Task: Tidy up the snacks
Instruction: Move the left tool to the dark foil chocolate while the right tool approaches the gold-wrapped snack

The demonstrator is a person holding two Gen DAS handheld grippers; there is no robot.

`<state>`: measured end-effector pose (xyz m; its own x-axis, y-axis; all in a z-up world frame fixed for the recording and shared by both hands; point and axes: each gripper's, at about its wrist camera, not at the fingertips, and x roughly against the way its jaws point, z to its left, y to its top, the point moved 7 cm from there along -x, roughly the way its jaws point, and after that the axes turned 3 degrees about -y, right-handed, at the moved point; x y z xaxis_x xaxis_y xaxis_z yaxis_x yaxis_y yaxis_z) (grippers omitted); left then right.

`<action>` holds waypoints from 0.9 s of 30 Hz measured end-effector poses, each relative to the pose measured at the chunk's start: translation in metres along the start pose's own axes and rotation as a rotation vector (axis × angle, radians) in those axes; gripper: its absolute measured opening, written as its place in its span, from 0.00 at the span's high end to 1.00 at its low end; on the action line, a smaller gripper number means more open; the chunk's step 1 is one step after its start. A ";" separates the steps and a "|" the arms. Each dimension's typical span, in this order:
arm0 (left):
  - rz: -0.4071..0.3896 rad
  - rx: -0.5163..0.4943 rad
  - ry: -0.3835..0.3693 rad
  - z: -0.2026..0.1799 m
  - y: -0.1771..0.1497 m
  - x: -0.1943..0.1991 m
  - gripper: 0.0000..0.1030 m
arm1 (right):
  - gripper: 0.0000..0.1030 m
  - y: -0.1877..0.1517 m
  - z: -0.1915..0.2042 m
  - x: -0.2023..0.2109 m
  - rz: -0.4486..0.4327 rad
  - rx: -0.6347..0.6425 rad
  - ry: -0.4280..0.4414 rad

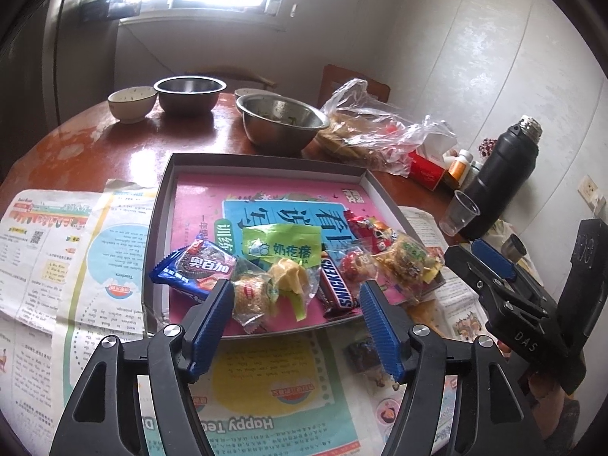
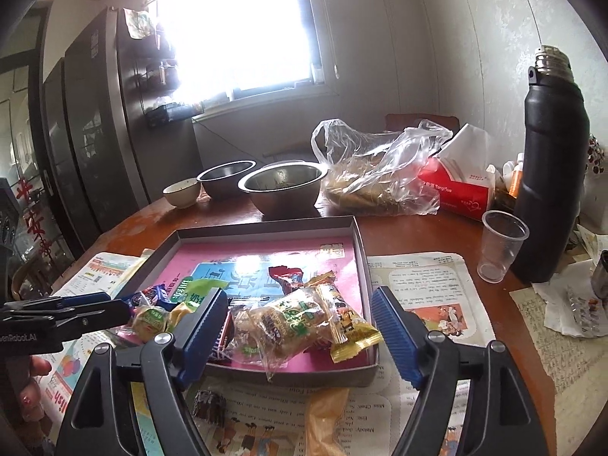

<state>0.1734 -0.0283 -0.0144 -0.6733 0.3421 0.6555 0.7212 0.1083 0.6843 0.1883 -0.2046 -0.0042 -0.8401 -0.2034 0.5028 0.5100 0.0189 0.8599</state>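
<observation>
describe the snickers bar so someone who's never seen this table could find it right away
Find the shallow grey box with the pink lining on the round wooden table. Snacks crowd its near edge. The Snickers bar lies among them, the only brown wrapper, with bold blue lettering on white.

"SNICKERS" on the brown bar (image 1: pixel 338 288); "奶疙瘩" on the green packet (image 1: pixel 281 247); "TangPlus" on the red tissue box (image 2: pixel 456 190); "Happy" on the newspaper (image 1: pixel 258 423).

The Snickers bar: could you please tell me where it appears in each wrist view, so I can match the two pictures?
Left wrist view: the Snickers bar lies in plain sight at the tray's near edge, centre of the picture, right of the green packet.
Right wrist view: no Snickers lettering can be made out; if the bar is there, other wrappers hide it.
Shared landmark: the black flask, at right.
</observation>
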 end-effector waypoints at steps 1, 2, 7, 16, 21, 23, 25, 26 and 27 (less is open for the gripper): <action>0.000 -0.001 -0.002 -0.001 0.000 0.001 0.31 | 0.24 0.000 0.000 0.003 -0.001 0.001 0.001; 0.001 -0.003 -0.004 -0.003 -0.001 0.002 0.31 | 0.24 0.000 -0.001 0.005 -0.003 0.000 0.001; 0.001 -0.019 -0.005 -0.011 -0.003 0.008 0.31 | 0.24 -0.003 -0.003 0.018 -0.007 -0.006 0.008; 0.019 -0.046 -0.013 -0.028 -0.011 0.013 0.31 | 0.24 -0.008 -0.010 0.038 -0.012 -0.019 0.013; 0.045 -0.059 -0.016 -0.037 -0.020 0.008 0.31 | 0.24 -0.017 -0.014 0.044 0.005 -0.009 0.006; 0.054 -0.063 -0.017 -0.040 -0.023 0.007 0.31 | 0.24 -0.022 -0.016 0.047 0.011 -0.004 0.004; 0.064 -0.068 -0.018 -0.043 -0.027 0.005 0.31 | 0.24 -0.027 -0.018 0.050 0.019 0.005 0.001; 0.068 -0.070 -0.019 -0.044 -0.028 0.004 0.31 | 0.24 -0.030 -0.018 0.052 0.022 0.009 -0.001; 0.073 -0.073 -0.017 -0.046 -0.030 0.003 0.31 | 0.24 -0.033 -0.019 0.053 0.027 0.014 -0.001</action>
<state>0.1423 -0.0734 -0.0188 -0.6159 0.3629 0.6993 0.7540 0.0142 0.6567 0.1304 -0.2342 -0.0076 -0.8265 -0.2015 0.5257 0.5297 0.0382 0.8473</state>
